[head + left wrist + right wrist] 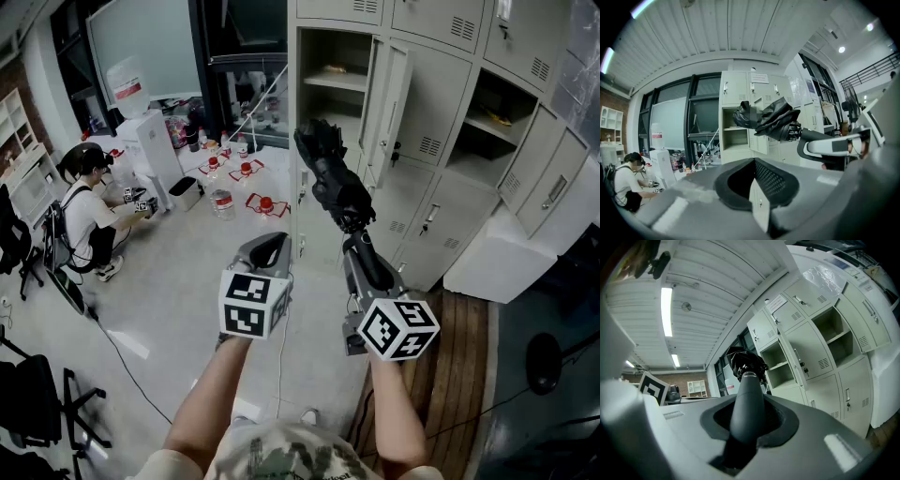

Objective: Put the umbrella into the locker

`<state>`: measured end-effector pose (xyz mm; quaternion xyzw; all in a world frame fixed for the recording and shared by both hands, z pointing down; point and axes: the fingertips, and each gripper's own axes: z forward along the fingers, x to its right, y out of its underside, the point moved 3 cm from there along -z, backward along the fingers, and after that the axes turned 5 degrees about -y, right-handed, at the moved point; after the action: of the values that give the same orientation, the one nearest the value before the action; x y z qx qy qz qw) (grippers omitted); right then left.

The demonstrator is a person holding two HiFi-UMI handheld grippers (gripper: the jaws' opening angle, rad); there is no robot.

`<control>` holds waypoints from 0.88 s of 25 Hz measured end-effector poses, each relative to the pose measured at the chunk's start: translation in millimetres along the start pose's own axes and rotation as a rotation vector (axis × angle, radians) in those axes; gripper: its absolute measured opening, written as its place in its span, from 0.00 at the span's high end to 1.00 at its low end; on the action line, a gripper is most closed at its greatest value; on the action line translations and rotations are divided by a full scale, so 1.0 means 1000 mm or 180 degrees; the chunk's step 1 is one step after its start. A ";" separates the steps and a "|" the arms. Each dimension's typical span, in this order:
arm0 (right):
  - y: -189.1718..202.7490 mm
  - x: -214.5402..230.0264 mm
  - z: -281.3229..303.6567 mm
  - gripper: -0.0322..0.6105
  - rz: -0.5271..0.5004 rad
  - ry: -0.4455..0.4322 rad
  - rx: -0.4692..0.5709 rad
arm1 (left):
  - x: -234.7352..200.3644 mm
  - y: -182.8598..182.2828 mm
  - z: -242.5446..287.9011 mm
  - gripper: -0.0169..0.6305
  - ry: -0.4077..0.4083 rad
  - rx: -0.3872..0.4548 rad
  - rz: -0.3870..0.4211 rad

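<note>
My right gripper [360, 277] is shut on the handle of a folded black umbrella [334, 184], which points up and away toward the grey lockers. In the right gripper view the handle [746, 399] runs straight out between the jaws, with the bunched canopy [745, 363] in front of an open locker compartment [780, 363]. That compartment [336, 73] has its door [388, 105] swung wide. My left gripper [266, 253] hovers beside the right one with a narrow gap between its jaws and nothing in them. In the left gripper view [757, 188] the umbrella [771, 119] crosses in front of the lockers.
A person [90, 221] crouches on the floor at the left near white boxes [150, 150]. Bottles and red items [246, 184] lie by the window. Other locker doors [531, 159] hang open at the right above a white box [501, 259]. Black chairs [37, 403] stand at the lower left.
</note>
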<state>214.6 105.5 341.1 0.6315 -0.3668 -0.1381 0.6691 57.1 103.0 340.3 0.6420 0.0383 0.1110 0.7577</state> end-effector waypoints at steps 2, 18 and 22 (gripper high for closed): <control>0.000 0.005 -0.003 0.81 0.0038 -0.0006 0.0011 | 0.004 0.005 0.006 0.97 0.0019 0.0011 -0.0017; -0.003 0.051 0.027 0.81 0.0074 0.0179 0.0023 | -0.008 0.012 0.061 0.97 0.0187 -0.0027 -0.0099; -0.002 0.063 0.053 0.81 0.0071 0.0289 0.0019 | -0.026 0.014 0.090 0.97 0.0385 -0.0058 -0.0132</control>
<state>223.3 24.9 355.1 0.6350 -0.3434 -0.1007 0.6846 48.4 13.1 367.0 0.6262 0.0963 0.1342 0.7619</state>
